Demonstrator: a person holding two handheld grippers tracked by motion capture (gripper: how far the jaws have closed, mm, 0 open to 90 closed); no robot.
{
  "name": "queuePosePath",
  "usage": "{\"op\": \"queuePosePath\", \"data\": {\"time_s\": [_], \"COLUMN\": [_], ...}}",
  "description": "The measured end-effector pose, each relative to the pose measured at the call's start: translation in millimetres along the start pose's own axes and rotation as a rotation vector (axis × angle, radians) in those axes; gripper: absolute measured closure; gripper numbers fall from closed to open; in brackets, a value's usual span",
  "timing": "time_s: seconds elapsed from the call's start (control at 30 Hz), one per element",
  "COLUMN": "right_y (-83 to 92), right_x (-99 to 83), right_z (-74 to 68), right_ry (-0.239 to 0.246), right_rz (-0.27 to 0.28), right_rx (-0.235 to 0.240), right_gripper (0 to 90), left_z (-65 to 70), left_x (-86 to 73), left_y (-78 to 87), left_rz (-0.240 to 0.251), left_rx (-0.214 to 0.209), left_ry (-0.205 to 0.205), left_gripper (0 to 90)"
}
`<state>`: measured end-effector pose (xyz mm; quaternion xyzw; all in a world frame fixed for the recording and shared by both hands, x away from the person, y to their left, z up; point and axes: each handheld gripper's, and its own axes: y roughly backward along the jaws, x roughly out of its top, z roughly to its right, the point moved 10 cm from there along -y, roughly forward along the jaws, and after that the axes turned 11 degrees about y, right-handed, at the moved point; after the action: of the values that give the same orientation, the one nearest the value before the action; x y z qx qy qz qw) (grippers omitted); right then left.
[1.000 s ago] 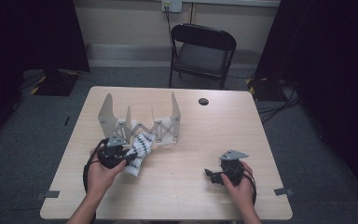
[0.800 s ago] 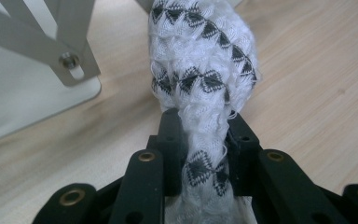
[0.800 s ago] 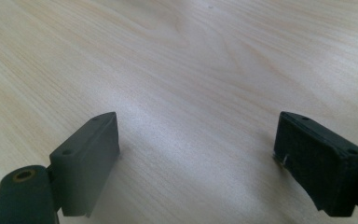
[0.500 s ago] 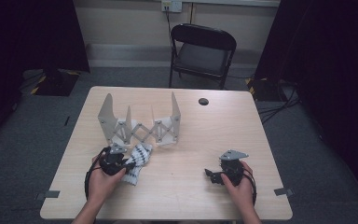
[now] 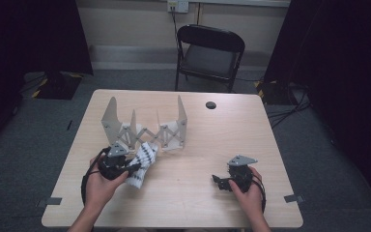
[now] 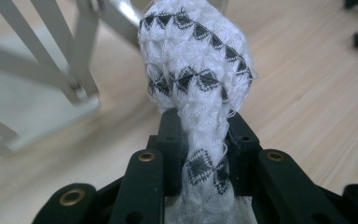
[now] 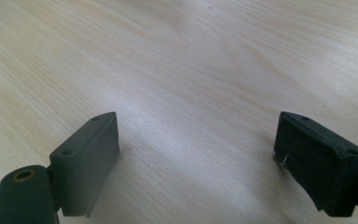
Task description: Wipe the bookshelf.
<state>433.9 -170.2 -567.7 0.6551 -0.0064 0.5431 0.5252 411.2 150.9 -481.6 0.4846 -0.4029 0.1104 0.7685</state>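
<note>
Cloth (image 6: 193, 70), white knit with rows of black diamonds, is bunched into a rope and clamped between the black jaws of the left gripper (image 6: 204, 135), which are drawn in close on the fabric with only the thickness of the bundle between them. Gripping at a gathered neck appears intended to keep the loose bulk ahead of the jaws, so that the free end can be draped rather than dragged. In the high view the cloth (image 5: 143, 162) lies just in front of the folding rack (image 5: 145, 130), its far end near the rack's lower crossbars and its near end in the left gripper (image 5: 131, 167). The rack, a pale scissor-lattice frame with two upright end panels, stands on the table (image 5: 212, 140) toward the left half; its open top rails suggest the place where the cloth is to hang. The right gripper (image 5: 217, 181) rests low on the table, well to the right of the rack and apart from the cloth; its jaws stand wide apart with nothing but bare wood between them (image 7: 196, 154), probably kept ready to take a second corner. Beyond the rack, a small dark disc (image 5: 211, 105) sits on the table, and a black folding chair (image 5: 211, 53) stands behind the far edge.
</note>
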Motion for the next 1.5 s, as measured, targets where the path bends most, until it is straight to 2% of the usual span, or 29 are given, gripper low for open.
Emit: {"op": "queuePosePath", "data": {"time_s": [0.03,0.13,0.23,0.4,0.53,0.7,1.2,1.5], "right_y": [0.0,0.0,0.0,-0.1,-0.2,-0.2,-0.2,-0.2], "right_x": [0.0,0.0,0.0,0.1,0.2,0.2,0.2,0.2], "right_z": [0.0,0.0,0.0,0.2,0.2,0.2,0.2,0.2], "right_ry": [0.000,0.001,0.001,0.001,0.001,0.001,0.001,0.001], "right_rz": [0.000,0.000,0.000,0.000,0.000,0.000,0.000,0.000], "right_rx": [0.000,0.001,0.001,0.000,0.001,0.001,0.001,0.001], "right_gripper": [13.4,13.4,13.4,13.4,13.4,13.4,13.4,13.4], "left_z": [2.3,1.9,-3.6,-19.6,-26.5,-31.7,-34.9,-33.3], "left_x": [9.8,26.0,31.8,13.8,-4.3,-15.8,-35.4,-41.1], "left_y": [7.1,20.3,22.8,3.3,-12.9,-24.7,-36.6,-39.6], "left_rz": [0.033,0.076,0.086,0.041,0.009,-0.003,-0.063,-0.064], "left_rx": [0.001,0.028,0.039,0.055,0.055,0.058,0.054,0.049], "left_ry": [-0.006,-0.029,-0.018,0.027,0.065,0.099,0.105,0.118], "left_gripper": [71.7,71.8,71.8,71.8,71.8,71.8,71.8,71.8]}}
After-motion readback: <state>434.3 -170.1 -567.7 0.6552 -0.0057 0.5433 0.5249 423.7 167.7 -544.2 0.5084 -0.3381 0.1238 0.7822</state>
